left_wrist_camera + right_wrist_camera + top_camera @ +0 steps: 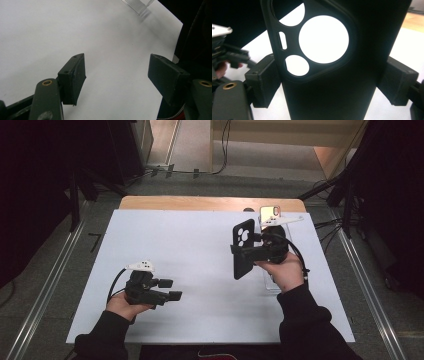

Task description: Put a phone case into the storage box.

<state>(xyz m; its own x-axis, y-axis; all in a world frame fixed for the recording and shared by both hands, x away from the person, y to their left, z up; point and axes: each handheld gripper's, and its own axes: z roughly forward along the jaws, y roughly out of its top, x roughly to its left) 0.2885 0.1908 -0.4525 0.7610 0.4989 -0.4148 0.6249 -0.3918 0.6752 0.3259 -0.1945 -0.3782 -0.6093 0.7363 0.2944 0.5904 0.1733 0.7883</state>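
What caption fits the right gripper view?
Right gripper clamps a black phone case, camera cutouts up, above the white table.

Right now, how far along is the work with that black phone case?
Done: the right gripper has the black phone case clamped across its width and lifted off the white table, upright. In hand: the case hangs in the air near the clear stand. Left: the left gripper is open with nothing between its jaws, low over the table, so it has not yet touched the case.
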